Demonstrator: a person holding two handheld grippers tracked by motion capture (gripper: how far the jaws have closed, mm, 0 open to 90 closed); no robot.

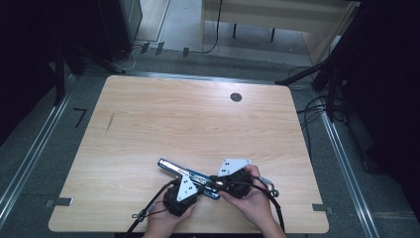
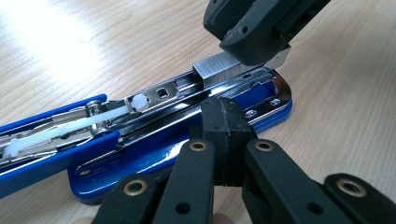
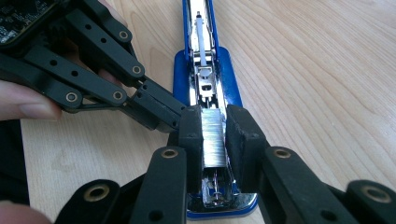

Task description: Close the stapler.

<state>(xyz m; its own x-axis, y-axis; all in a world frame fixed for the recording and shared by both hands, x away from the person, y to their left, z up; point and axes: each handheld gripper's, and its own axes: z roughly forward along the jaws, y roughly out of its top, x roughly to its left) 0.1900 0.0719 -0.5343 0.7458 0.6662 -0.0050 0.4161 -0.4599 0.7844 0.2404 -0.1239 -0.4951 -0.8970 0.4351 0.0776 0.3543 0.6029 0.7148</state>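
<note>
High view: opened blue stapler (image 1: pixel 190 174) lies near edge of tabletop (image 1: pixel 198 119), both grippers on it.
L gripper view: left gripper (image 2: pixel 227 122) jaws together, tips pressing stapler base rail.
R gripper view: right gripper (image 3: pixel 214 135) jaws clamped on staple strip (image 3: pixel 213 140) over magazine. Strip prob. light, brittle; hold by flat sides, gently.

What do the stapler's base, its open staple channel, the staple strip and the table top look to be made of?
Stapler base: glossy blue, likely plastic or painted metal; it shows soft highlights. Staple channel: bright chromed metal with mirror-like reflections. Staple strip: dull silver metal, finely ribbed. Table top: light wood-grain surface, probably laminate, with a mild sheen.
</note>
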